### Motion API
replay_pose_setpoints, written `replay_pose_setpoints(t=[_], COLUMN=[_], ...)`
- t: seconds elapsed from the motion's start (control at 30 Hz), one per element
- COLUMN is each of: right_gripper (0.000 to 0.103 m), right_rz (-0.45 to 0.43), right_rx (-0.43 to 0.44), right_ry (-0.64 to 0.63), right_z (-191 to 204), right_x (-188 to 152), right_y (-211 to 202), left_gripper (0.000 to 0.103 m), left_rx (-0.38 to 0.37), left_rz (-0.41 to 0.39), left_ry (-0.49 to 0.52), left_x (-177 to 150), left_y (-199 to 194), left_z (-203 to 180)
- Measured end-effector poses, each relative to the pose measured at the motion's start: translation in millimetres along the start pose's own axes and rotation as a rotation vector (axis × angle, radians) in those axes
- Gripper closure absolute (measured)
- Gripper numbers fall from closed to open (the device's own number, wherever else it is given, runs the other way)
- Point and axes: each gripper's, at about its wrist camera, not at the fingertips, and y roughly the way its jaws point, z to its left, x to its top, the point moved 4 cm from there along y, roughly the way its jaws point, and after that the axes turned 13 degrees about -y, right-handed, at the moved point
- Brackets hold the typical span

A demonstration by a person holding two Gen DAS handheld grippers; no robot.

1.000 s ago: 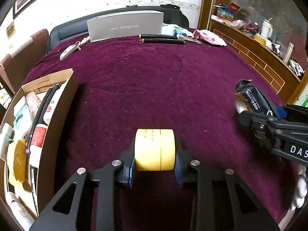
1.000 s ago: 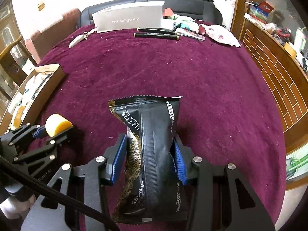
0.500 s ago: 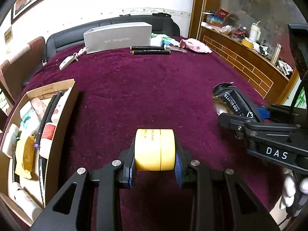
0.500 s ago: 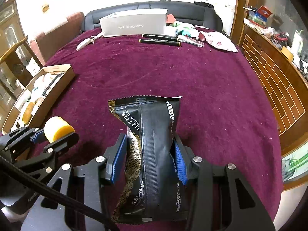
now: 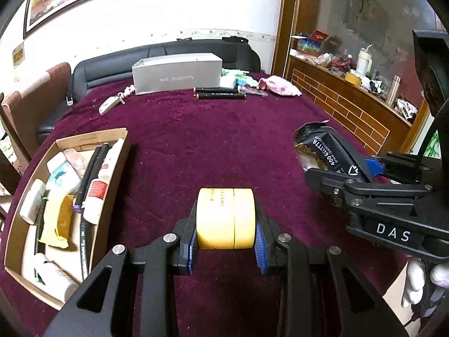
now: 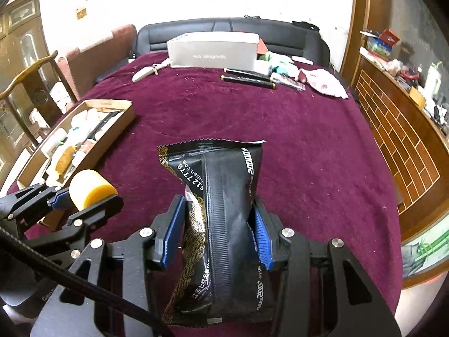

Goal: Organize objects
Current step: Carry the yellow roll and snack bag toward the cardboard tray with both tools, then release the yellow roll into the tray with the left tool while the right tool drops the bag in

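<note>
My left gripper (image 5: pixel 226 241) is shut on a yellow cylindrical jar (image 5: pixel 226 217), held above the maroon cloth; the jar (image 6: pixel 91 189) also shows at the left of the right wrist view. My right gripper (image 6: pixel 214 231) is shut on a black snack packet (image 6: pixel 221 205) with gold patterning, lifted off the cloth. In the left wrist view that packet (image 5: pixel 325 148) sticks out of the right gripper at the right. An open cardboard box (image 5: pixel 118 168) with tubes, pens and small packets lies at the left; the box (image 6: pixel 123 118) also shows in the right wrist view.
At the far end of the maroon table (image 5: pixel 224 140) stand a grey shoe box (image 5: pixel 176 74), two black pens (image 5: pixel 220 93), a white key fob (image 5: pixel 108 106) and pink and green cloths (image 5: pixel 280 87). A wooden sideboard (image 5: pixel 350 106) with clutter runs along the right.
Both grippers have risen and drawn back with their loads still gripped; the table looks farther away and more of the cardboard box and room has come into view.
</note>
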Motion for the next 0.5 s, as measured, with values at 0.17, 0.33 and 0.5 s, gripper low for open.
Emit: replay_pose_setpoints(t=[0.17,0.33,0.5], right_gripper=[0.058,0.058,0.058], right_rz=[-0.032,-0.065,-0.09], right_rx=[0.0,0.003,0.016], right_ry=[-0.026,-0.061,-0.097], right_z=[14.0,31.1,50.6], right_x=[6.4,14.8,23.1], right_y=[-13.5,-27.1,-36.3], left_gripper=[0.075,0.075,0.075], left_rx=[-0.005,-0.003,0.007], left_rz=[-0.034,-0.065,-0.094], left_ry=[-0.005,-0.021,-0.049], left_x=[-0.1,0.8,2.0], left_y=[-16.5,-30.4,-43.0], left_z=[5.1,14.8,30.9])
